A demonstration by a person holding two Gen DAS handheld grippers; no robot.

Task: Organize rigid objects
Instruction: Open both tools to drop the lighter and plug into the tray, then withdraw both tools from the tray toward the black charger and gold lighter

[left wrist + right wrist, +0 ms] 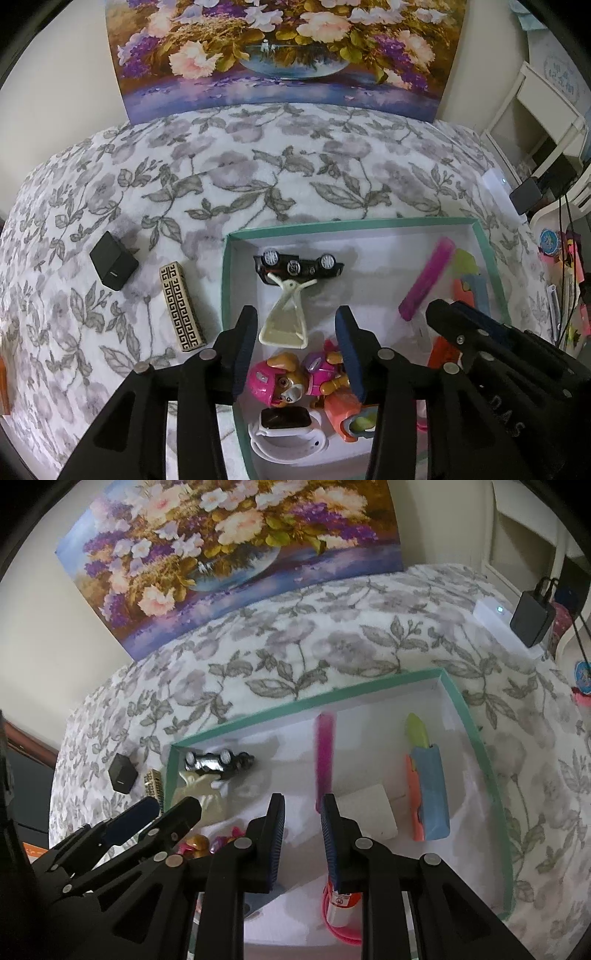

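Note:
A teal-rimmed box (351, 223) with a white floor lies on the flowered blanket. Inside it are an overturned black toy car (299, 264), a cream clip (284, 321), a pink pup figure (291, 376), a white smartwatch (284, 428) and a pink comb (426, 280). My left gripper (295, 314) hangs open over the clip, its pads clear of it. My right gripper (302, 801) is shut with nothing between its fingers, above the box floor near a white block (369, 808). Outside the box, to its left, lie a black cube (112, 262) and a gold-patterned case (181, 306).
A blue, orange and green item (428, 794) rests by the box's right wall. A red-and-white tube in a pink ring (340, 904) lies under the right fingers. A flower painting (280, 55) leans at the far wall. A white device (495, 616) and black charger (532, 620) sit at the right edge.

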